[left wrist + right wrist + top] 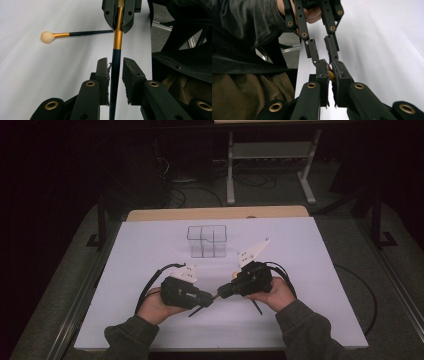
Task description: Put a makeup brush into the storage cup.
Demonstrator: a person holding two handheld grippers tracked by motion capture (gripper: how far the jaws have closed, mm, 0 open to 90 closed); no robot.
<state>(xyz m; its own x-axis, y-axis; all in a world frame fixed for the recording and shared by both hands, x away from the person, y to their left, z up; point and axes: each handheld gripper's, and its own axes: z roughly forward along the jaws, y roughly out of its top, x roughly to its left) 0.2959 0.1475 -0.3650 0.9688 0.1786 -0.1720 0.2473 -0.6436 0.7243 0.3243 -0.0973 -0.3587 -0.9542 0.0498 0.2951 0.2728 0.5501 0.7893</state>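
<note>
The right gripper [223,290] has its jaws closed on a makeup brush [115,62], pinching the gold band of the handle. In the left gripper view, the brush runs from those jaws down into the gap of the left gripper [207,301]. The left gripper's jaws stand slightly apart on either side of the dark handle; the left pad [102,72] lies against it, while a narrow gap shows at the right pad. Both grippers meet tip to tip above the near middle of the white table [310,270]. A second brush [75,34] with a pale round head lies flat on the table. A clear plastic organizer [207,240] stands farther back, well apart from both grippers.
</note>
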